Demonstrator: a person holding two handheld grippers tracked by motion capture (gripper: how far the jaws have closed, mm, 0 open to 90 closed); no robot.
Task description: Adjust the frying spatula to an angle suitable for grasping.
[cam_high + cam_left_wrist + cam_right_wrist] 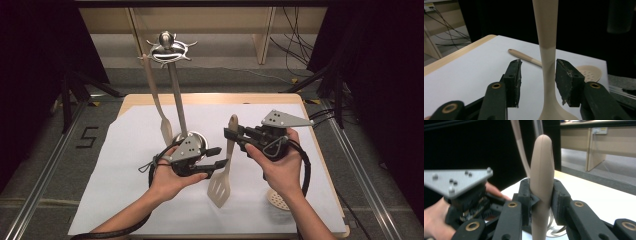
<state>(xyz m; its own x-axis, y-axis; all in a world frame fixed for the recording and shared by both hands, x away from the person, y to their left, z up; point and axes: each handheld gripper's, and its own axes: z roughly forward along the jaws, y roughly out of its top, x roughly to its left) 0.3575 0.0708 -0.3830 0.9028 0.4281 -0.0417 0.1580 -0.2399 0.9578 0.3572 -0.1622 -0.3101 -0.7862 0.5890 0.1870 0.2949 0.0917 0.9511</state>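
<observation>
Both forearms enter from below. Right gripper [235,136] clamps the slotted spatula's [223,172] handle end; left gripper [538,81] stands released around its neck, pads apart. Held above the table [300,165], its blade points toward the person, partly cut off in the left gripper view.

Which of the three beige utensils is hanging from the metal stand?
The long spoon behind the left gripper hangs there. The slotted spatula is held in the right gripper, and the skimmer lies flat.
</observation>
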